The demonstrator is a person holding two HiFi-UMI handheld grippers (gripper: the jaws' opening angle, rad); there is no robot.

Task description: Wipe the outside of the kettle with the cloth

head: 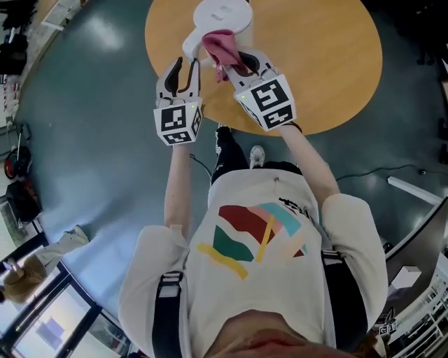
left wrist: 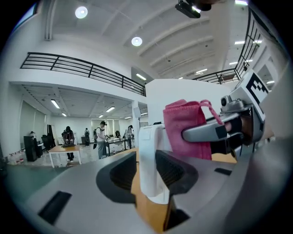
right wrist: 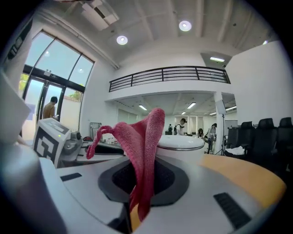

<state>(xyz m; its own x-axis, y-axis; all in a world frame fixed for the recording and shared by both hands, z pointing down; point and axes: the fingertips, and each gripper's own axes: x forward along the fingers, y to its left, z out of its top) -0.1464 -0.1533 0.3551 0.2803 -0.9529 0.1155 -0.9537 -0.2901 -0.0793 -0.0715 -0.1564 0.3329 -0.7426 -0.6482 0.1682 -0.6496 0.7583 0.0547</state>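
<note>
I see a white kettle (head: 222,15) standing on a round wooden table (head: 322,63). My left gripper (left wrist: 153,171) is clamped on the kettle's white handle (left wrist: 150,146). My right gripper (right wrist: 142,183), just beside the kettle, pinches a pink cloth (right wrist: 145,146). The cloth stands up close to the kettle's near side; I cannot tell whether they touch.
</note>
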